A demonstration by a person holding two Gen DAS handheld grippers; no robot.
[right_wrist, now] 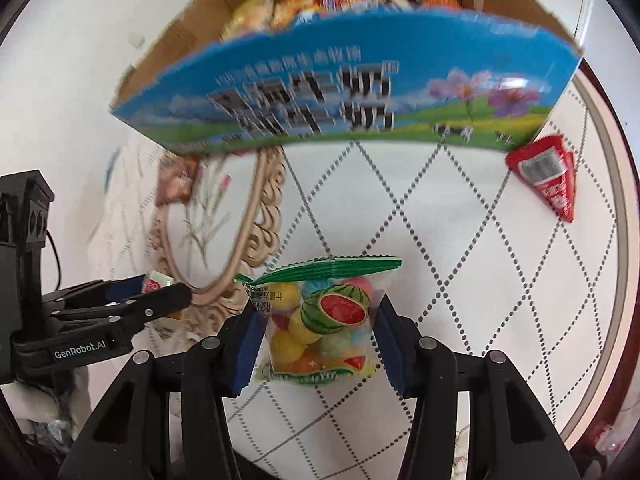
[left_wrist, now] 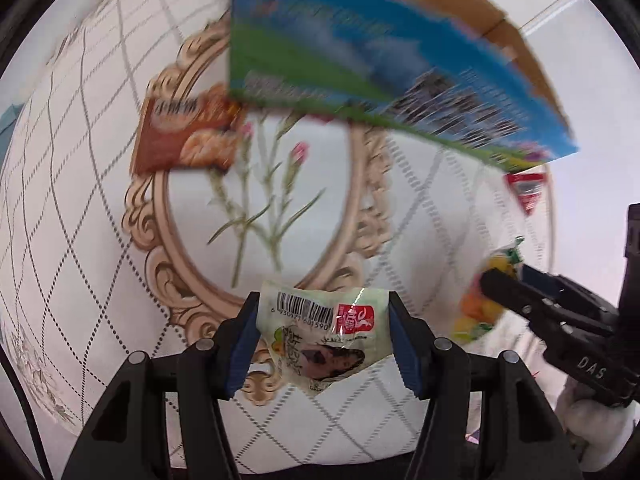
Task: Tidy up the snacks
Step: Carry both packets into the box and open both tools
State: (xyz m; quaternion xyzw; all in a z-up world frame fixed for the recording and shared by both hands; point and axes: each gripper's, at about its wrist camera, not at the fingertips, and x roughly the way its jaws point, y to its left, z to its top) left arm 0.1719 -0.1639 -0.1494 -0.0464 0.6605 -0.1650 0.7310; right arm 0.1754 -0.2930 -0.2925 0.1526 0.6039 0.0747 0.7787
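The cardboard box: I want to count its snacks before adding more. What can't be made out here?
- Left wrist view: cardboard box is motion-blurred; its near wall hides the contents.
- Right wrist view: only the snack tops show above that wall, blurred; the frame's top edge cuts the box off.
- Brown packet: print is smeared in both views.

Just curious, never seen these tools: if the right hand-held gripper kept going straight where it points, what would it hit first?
Probably the tablecloth. The right hand-held gripper, clamped on a fruit candy bag, aims steeply down at bare cloth, short of the blue snack box. Depth is hard to judge.
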